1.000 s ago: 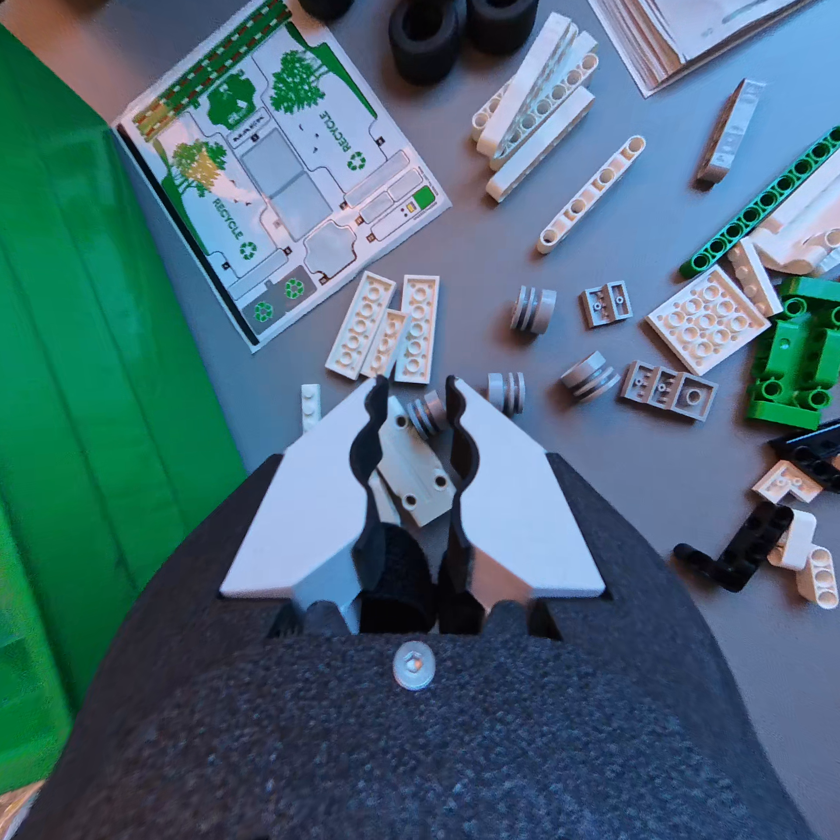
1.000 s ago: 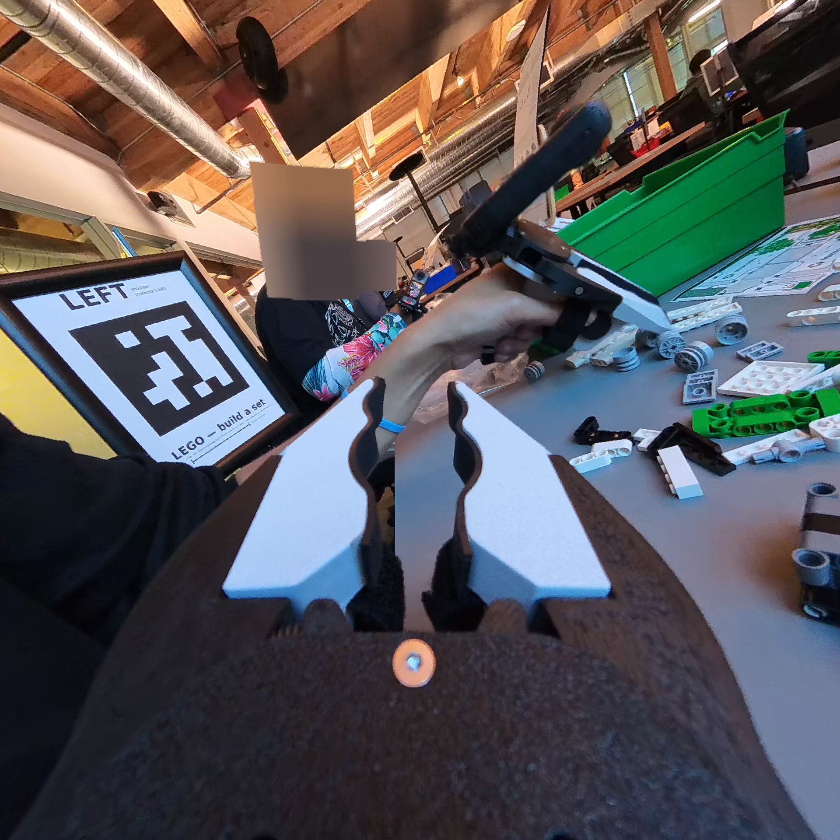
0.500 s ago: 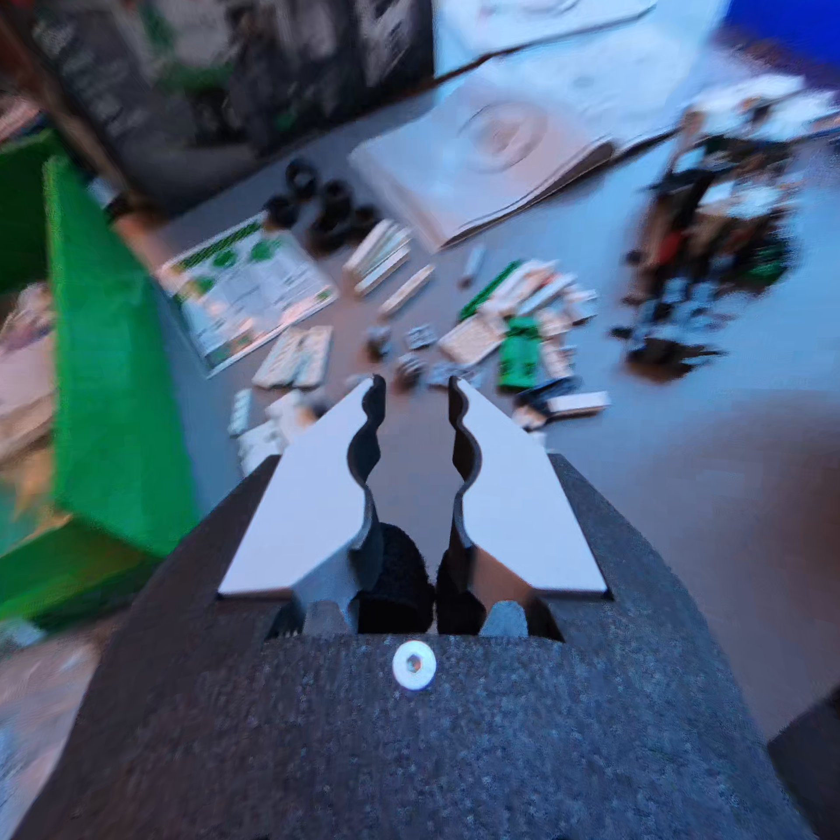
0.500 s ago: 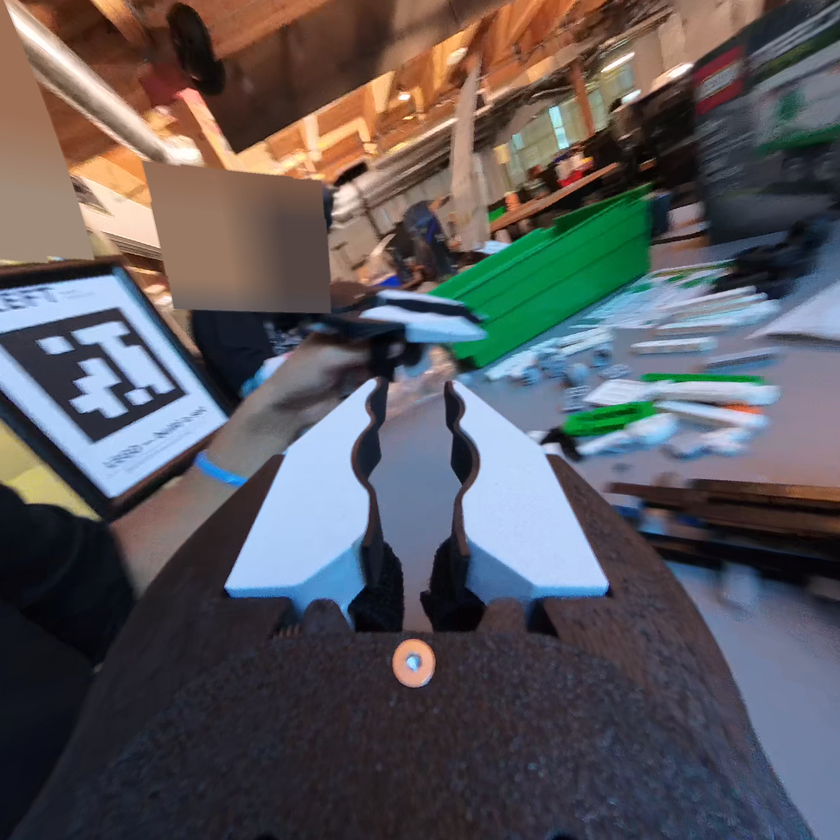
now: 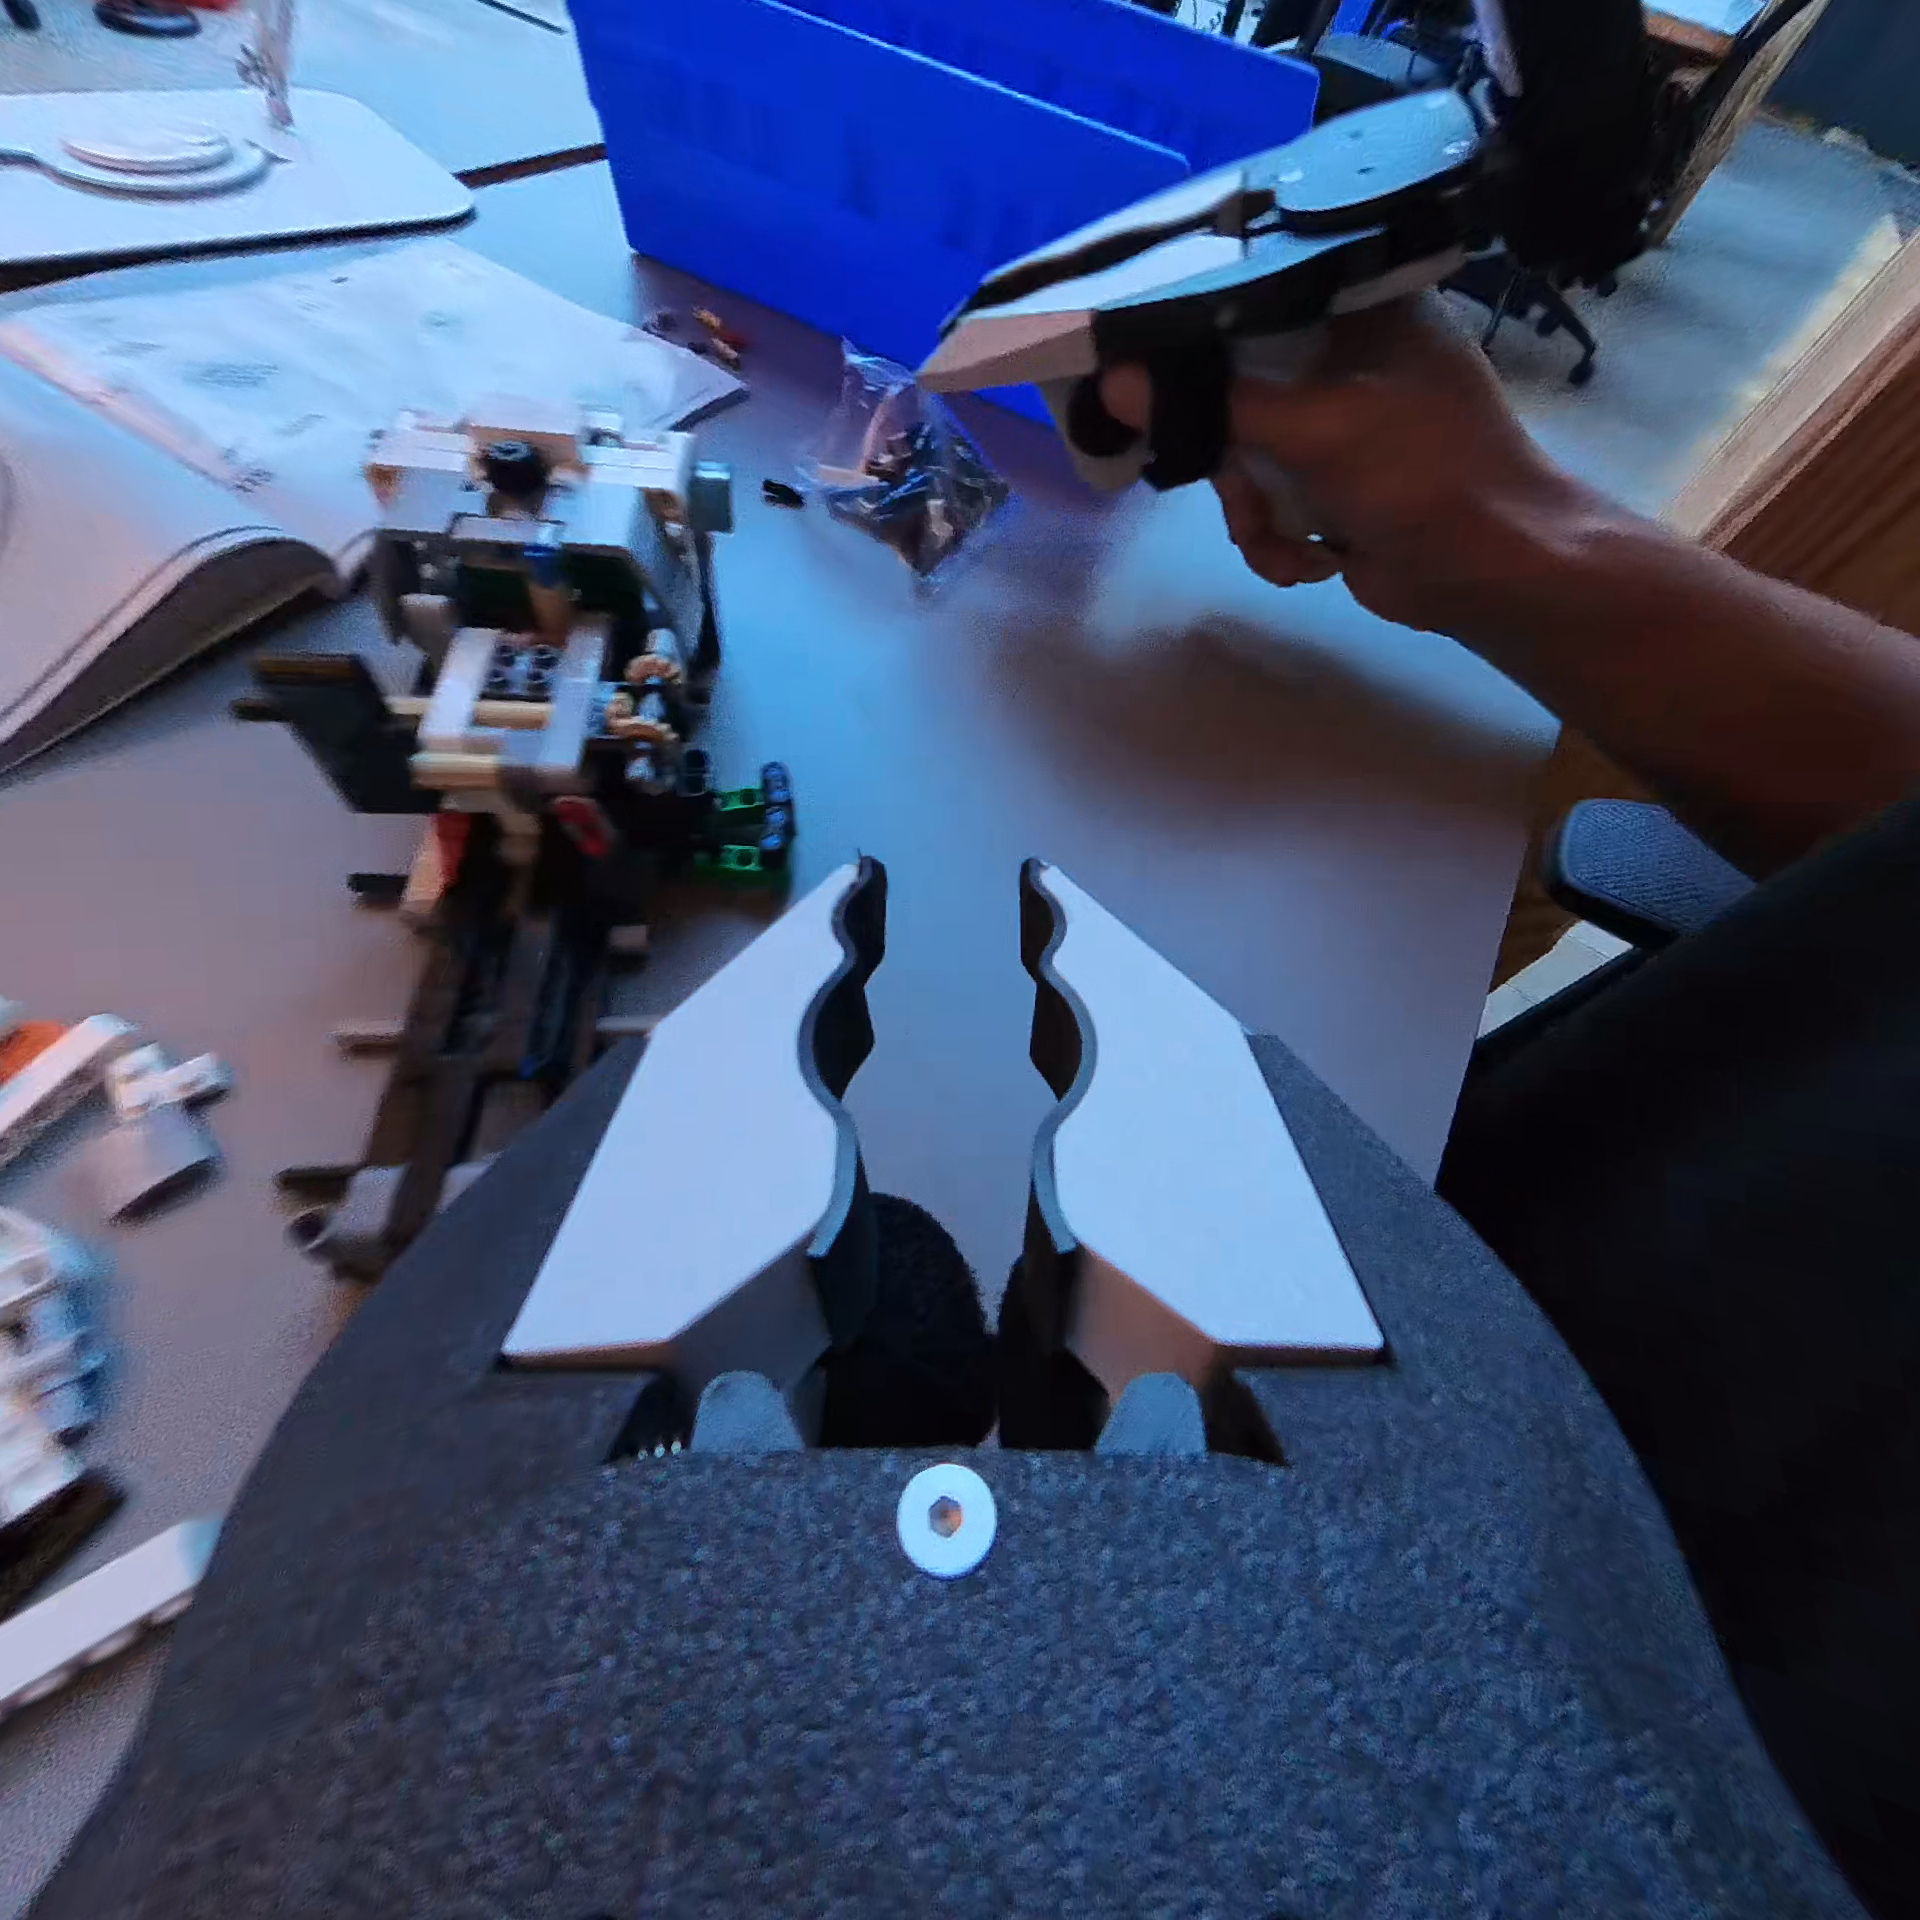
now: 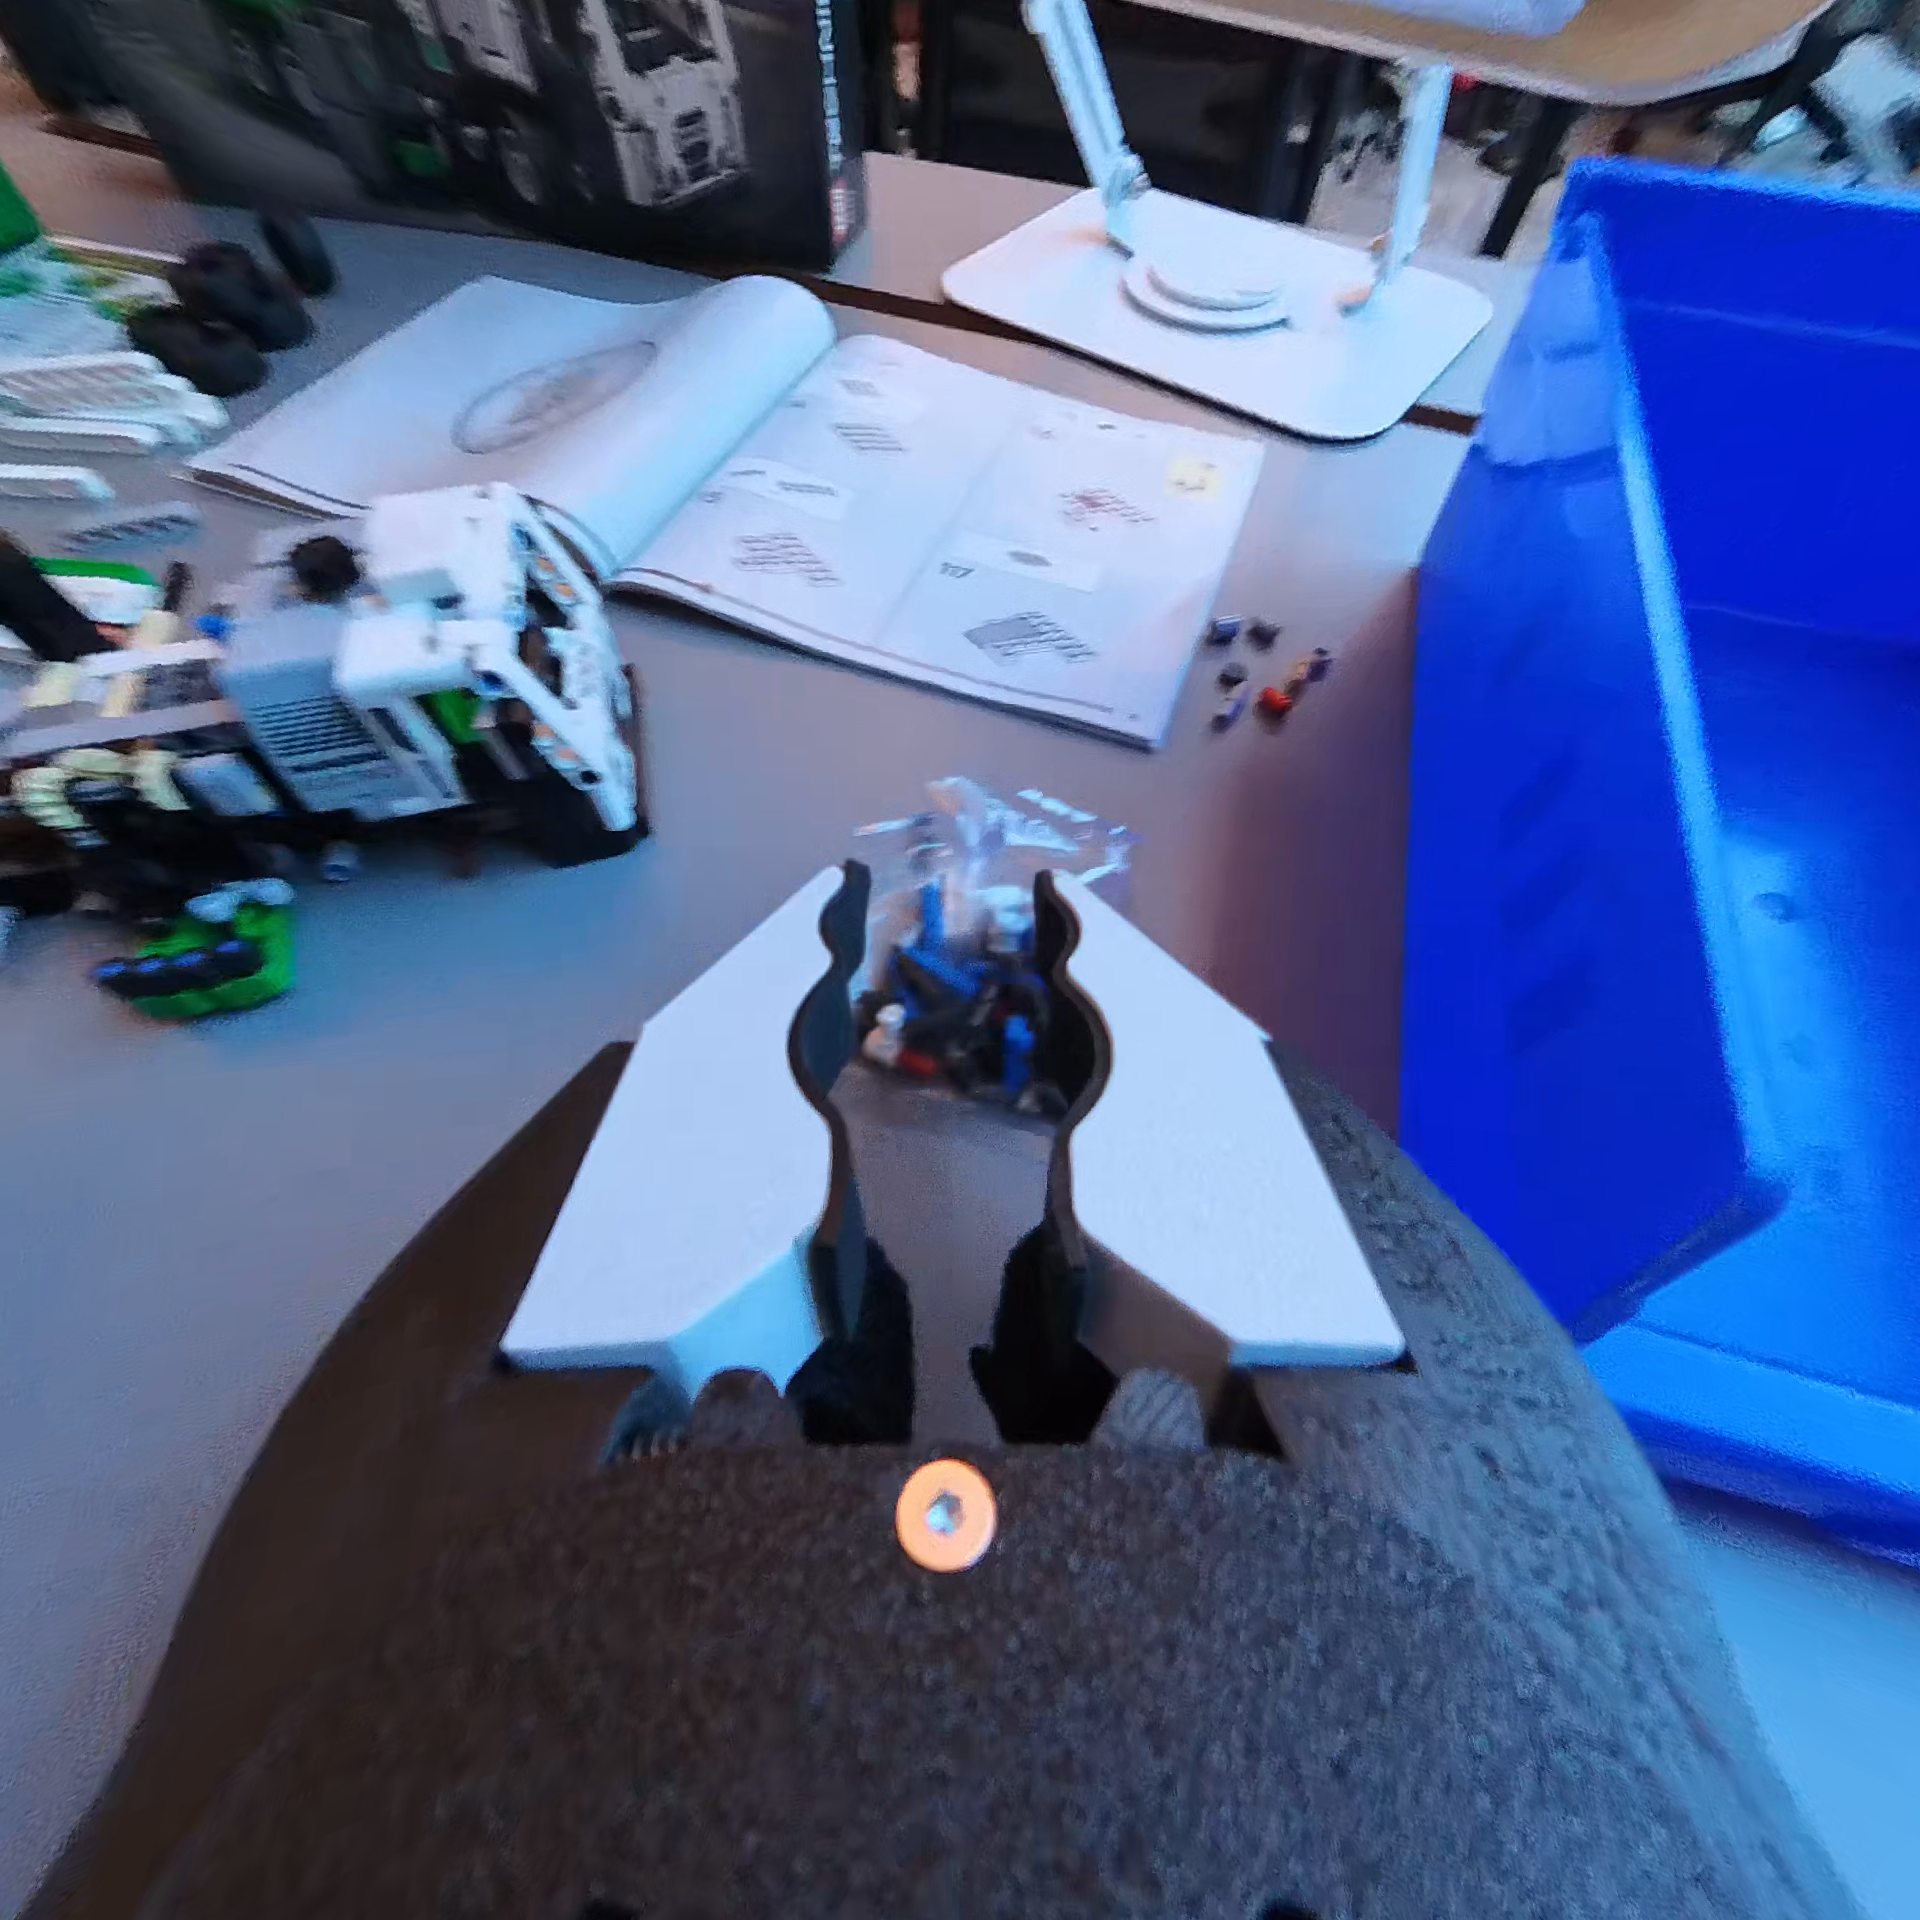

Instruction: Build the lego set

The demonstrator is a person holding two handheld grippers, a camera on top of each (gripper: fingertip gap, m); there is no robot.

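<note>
The half-built lego truck (image 5: 530, 644), white, grey and black, stands on the grey table left of my left gripper (image 5: 951, 883), which is open and empty above bare table. The truck also shows in the right wrist view (image 6: 416, 675). My right gripper (image 6: 945, 883) is open and empty; a clear plastic bag of small lego parts (image 6: 961, 997) lies on the table right in front of its tips. In the left wrist view the right gripper (image 5: 997, 343) hangs above that bag (image 5: 914, 488), held by a hand (image 5: 1382, 488).
A blue bin (image 6: 1683, 831) stands right of the bag, also seen in the left view (image 5: 883, 156). An open instruction booklet (image 6: 831, 488) lies behind the truck. Loose parts (image 6: 1262, 670) lie by the booklet. Green pieces (image 6: 203, 956), black tyres (image 6: 223, 312) and a white stand base (image 6: 1226, 301) are around. My right fingertips sit around 20 centimetres from my left ones.
Both grippers have swung from the loose-parts area to the truck side of the table. The left gripper left the white piece it framed. The right one now points down at the bag.
</note>
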